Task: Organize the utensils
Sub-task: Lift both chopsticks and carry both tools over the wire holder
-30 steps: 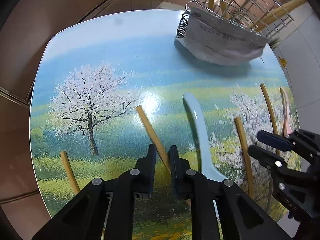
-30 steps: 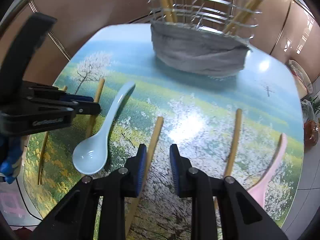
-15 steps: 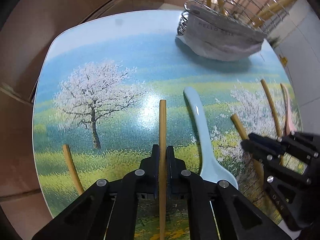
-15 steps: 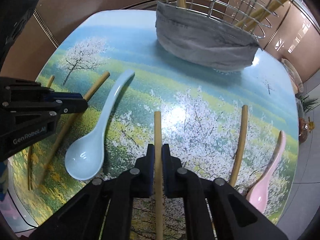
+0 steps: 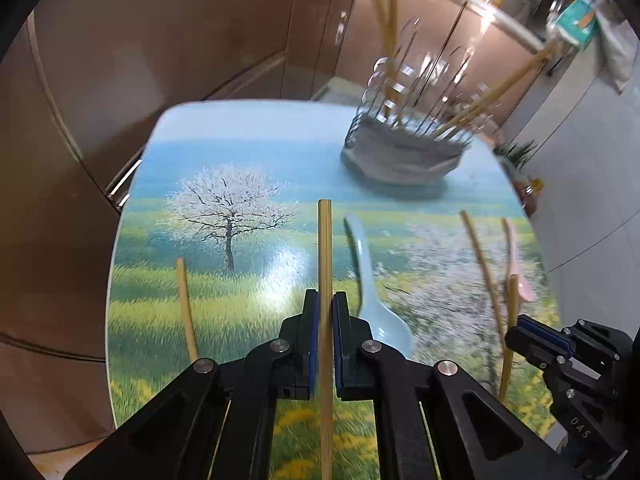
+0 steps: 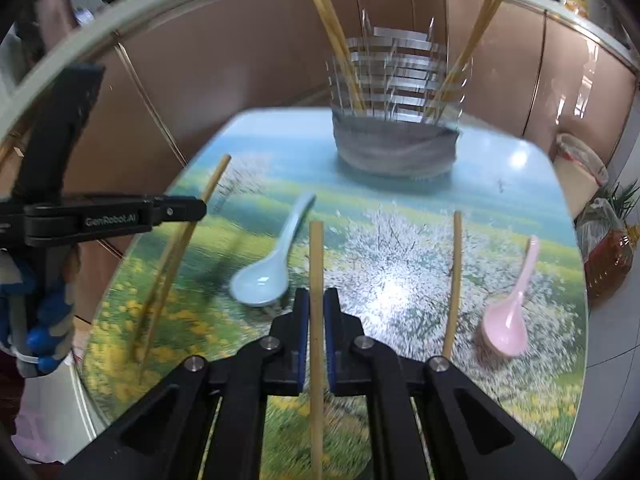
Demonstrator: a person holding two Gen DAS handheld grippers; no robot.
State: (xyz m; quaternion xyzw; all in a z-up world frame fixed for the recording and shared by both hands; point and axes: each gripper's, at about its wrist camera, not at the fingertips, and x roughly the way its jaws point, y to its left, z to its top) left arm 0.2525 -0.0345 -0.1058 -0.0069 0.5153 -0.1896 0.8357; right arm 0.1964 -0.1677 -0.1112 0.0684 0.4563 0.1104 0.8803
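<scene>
My left gripper (image 5: 325,300) is shut on a bamboo chopstick (image 5: 325,248), held above the table. My right gripper (image 6: 316,298) is shut on another bamboo chopstick (image 6: 316,256), also lifted. The wire utensil basket (image 5: 404,136) with a grey cloth liner stands at the table's far side and holds several chopsticks; it also shows in the right wrist view (image 6: 394,120). A light blue spoon (image 6: 268,272), a pink spoon (image 6: 510,316) and a loose chopstick (image 6: 454,280) lie on the table. Another chopstick (image 5: 186,312) lies at the left.
The table top (image 5: 248,152) has a printed landscape with blossoming trees. Brown cabinet walls (image 5: 180,40) stand behind it. A bottle and bags (image 6: 608,256) sit off the right edge. The left gripper shows in the right wrist view (image 6: 188,210).
Both grippers closed on a chopstick each, then lifted them off the table and tilted up, so the basket now shows further ahead.
</scene>
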